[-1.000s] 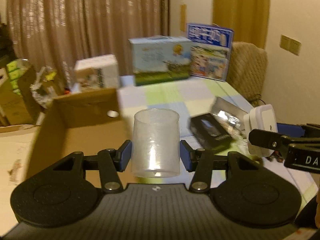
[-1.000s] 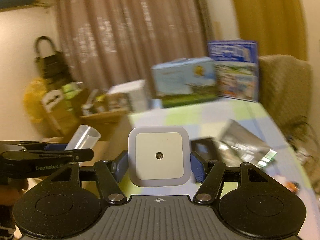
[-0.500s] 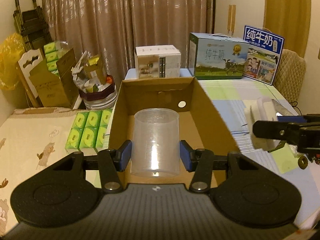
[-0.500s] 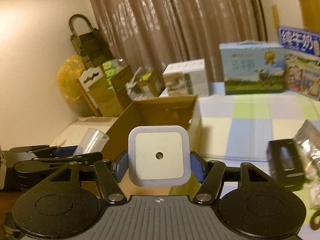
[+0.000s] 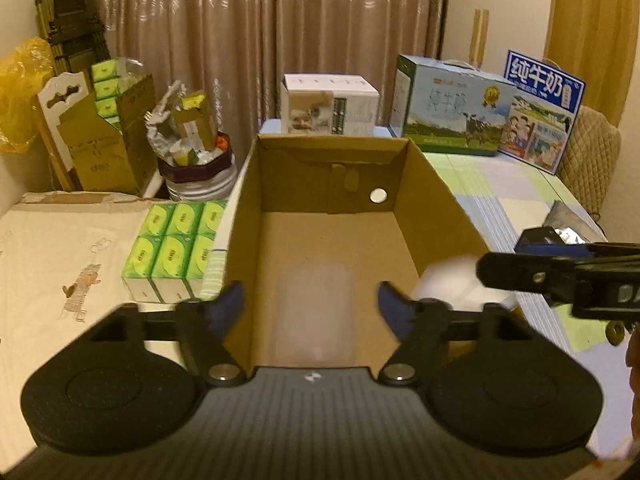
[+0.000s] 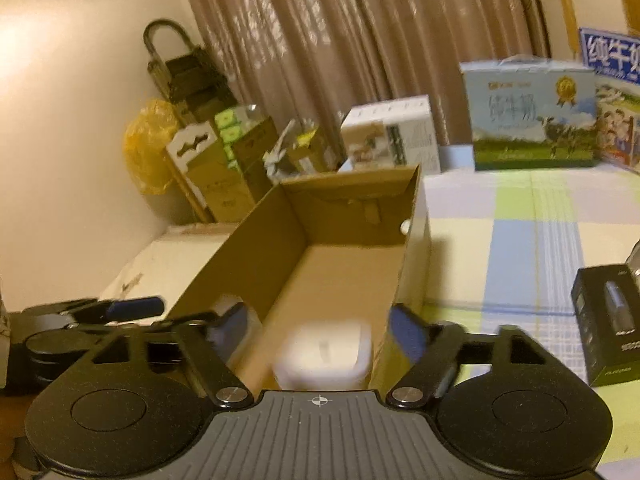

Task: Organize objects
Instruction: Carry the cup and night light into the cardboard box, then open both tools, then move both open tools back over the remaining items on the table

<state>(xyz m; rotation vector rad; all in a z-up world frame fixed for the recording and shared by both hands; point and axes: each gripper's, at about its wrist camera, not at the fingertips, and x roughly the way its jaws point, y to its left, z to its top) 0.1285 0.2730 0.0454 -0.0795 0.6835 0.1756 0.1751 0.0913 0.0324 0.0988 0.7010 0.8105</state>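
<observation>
- I have my left gripper (image 5: 310, 306) over the near end of the open cardboard box (image 5: 436, 196). Its jaws are opening, the blue pads clear on both sides of the clear plastic cup (image 5: 314, 306), so nothing is pinched.
- The cup shows as a pale blur between the pads and inside the box walls; I read it as dropping toward the box floor, though the blur hides whether it has landed.
- My right gripper (image 6: 318, 330) sits over the same box from the right-hand side, jaws likewise opening. The white square night light (image 6: 324, 354) lies blurred below and between the pads, untouched by them, inside the box beside its right wall.
- Both grippers point downward into the box, which I judge is why the releases happen here: the walls catch whatever falls.
- The box stands at the left edge of the checked tablecloth (image 6: 520, 240), so it is reachable from both hands at once.
- A black packaged item (image 6: 608, 332) waits on the cloth to the right, well apart from the box; I take it as a likely next pick.
</observation>
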